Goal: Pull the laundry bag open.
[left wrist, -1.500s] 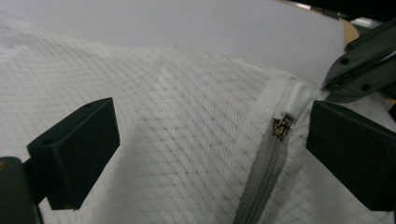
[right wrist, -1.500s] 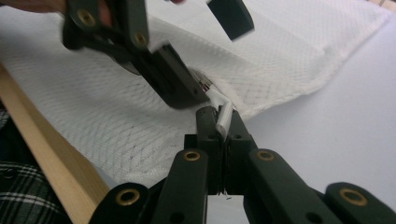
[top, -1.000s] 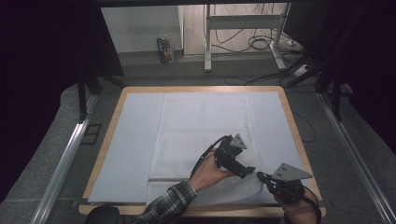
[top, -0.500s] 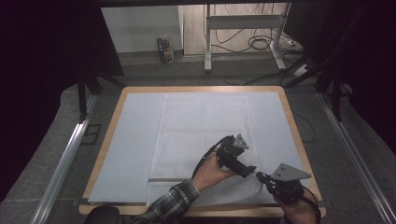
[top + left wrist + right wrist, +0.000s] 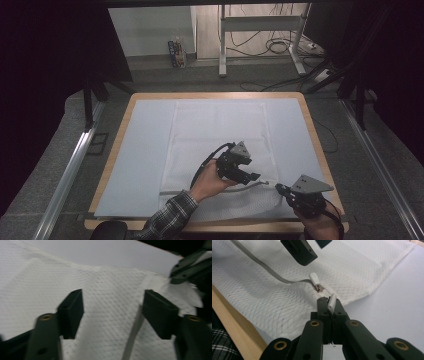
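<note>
Mesh laundry bag [image 5: 220, 150]: flat on table mat [image 5: 140, 160]. Right gripper [image 5: 329, 305] clamps zipper-end tab [image 5: 332, 302], anchoring it. Left gripper [image 5: 112, 312], jaws just narrowing but apart over the mesh, likely going for zipper pull [image 5: 314, 278].

Left tool [image 5: 257, 178] jaws apart, just closing, right tool [image 5: 329, 305] clamped

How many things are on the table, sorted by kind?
White mesh zipper bag: 1
Pale mat under it: 1
Grippers, left gripper and right gripper: 2
Total: 4
</note>
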`<state>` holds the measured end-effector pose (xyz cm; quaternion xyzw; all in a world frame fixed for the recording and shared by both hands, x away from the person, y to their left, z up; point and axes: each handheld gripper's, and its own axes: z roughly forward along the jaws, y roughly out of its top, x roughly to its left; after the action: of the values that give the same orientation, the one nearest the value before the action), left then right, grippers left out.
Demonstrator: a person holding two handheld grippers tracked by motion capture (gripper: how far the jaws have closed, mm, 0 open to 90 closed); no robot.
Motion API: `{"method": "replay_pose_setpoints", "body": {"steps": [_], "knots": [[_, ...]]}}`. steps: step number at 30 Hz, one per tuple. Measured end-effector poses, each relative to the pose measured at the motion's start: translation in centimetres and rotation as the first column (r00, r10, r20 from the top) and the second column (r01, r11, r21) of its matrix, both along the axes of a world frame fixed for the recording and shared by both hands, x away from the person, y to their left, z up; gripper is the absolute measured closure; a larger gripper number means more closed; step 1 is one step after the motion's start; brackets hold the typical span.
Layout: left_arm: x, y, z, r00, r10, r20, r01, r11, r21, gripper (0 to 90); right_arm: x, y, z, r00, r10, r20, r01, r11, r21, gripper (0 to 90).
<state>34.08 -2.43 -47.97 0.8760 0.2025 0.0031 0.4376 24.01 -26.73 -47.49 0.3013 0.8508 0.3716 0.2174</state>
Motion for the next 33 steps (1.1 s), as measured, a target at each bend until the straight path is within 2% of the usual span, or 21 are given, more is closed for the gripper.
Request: {"method": "replay_pose_setpoints", "body": {"steps": [4,7,11,14,15,17,19,22,28,29,33], "knots": [[0.6,-0.2,-0.3,0.9951,-0.047,-0.087,0.044,0.9982,-0.041,56.1,-0.1,0.1,0.0,1.0000,0.008,0.006,-0.008,1.000,-0.009,87.6],[0.8,-0.8,-0.5,0.9891,-0.079,-0.124,0.073,0.9959,-0.053,65.2,-0.1,0.1,0.0,0.9999,0.010,0.009,-0.010,1.000,-0.013,87.5],[0.9,-1.5,-0.6,0.9776,-0.119,-0.173,0.111,0.9924,-0.053,71.4,-0.1,0.1,-0.1,0.9999,0.014,0.008,-0.014,1.000,-0.019,87.4],[0.7,-1.6,-0.7,0.9646,-0.157,-0.212,0.149,0.9874,-0.054,73.8,-0.1,0.1,-0.1,0.9999,0.015,0.008,-0.015,1.000,-0.020,87.4],[0.7,-1.7,-0.8,0.9644,-0.162,-0.209,0.156,0.9867,-0.045,74.8,0.0,0.1,-0.1,0.9999,0.014,0.010,-0.014,1.000,-0.019,87.4],[0.7,-1.6,-0.9,0.9596,-0.184,-0.213,0.183,0.9828,-0.025,76.1,-0.1,0.1,0.0,0.9998,0.014,0.011,-0.014,1.000,-0.015,87.4],[0.6,-1.7,-0.9,0.9589,-0.184,-0.216,0.185,0.9827,-0.016,77.6,-0.1,0.1,0.0,0.9998,0.016,0.012,-0.016,1.000,-0.017,87.4],[0.5,-1.5,-0.9,0.9560,-0.187,-0.226,0.186,0.9821,-0.026,78.1,-0.1,0.1,-0.1,0.9998,0.017,0.011,-0.017,1.000,-0.020,87.4],[0.2,-1.2,-0.5,0.9614,-0.180,-0.208,0.173,0.9836,-0.051,78.2,-0.1,0.1,0.0,0.9997,0.016,0.017,-0.015,1.000,-0.022,87.3],[0.1,-1.2,-0.3,0.9639,-0.182,-0.194,0.178,0.9832,-0.040,78.0,-0.1,0.1,0.0,0.9997,0.015,0.018,-0.015,1.000,-0.021,87.4],[-0.2,-1.4,-0.3,0.9636,-0.185,-0.192,0.185,0.9825,-0.021,78.1,-0.1,0.1,0.0,0.9996,0.017,0.022,-0.017,1.000,-0.022,87.4]]}}
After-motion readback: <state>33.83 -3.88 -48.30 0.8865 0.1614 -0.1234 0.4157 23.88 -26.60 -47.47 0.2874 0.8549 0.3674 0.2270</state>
